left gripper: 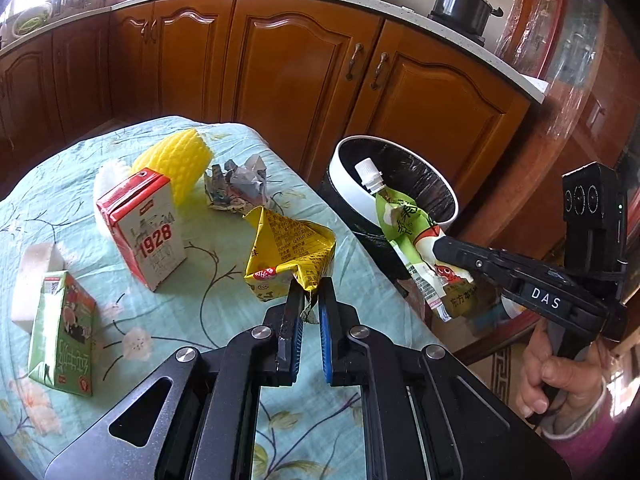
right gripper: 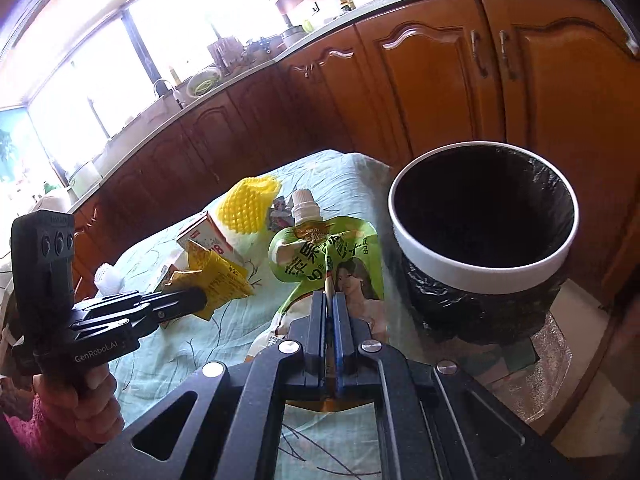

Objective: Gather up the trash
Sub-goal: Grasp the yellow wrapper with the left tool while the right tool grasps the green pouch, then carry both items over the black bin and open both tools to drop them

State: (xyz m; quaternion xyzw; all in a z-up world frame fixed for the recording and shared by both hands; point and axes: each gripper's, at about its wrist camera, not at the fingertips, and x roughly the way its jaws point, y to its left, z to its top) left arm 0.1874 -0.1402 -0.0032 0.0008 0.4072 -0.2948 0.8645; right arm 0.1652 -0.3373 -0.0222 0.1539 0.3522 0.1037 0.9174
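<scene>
Cartons [left gripper: 142, 228], sponge [left gripper: 174, 162] on table [left gripper: 224, 312] | left jaws grip wrapper [left gripper: 288, 256] | right grip pouch [right gripper: 332, 264]

— Left tool [left gripper: 310, 300]: black frame, blue pads, round silver screws, triangular cut-outs. "GenRobot.AI" in white on its side.
— Right tool [right gripper: 330, 300]: same black build, white "DAS" label, three-lens block on top. Pink fuzzy sleeve [left gripper: 592, 432] at the wrist.
</scene>
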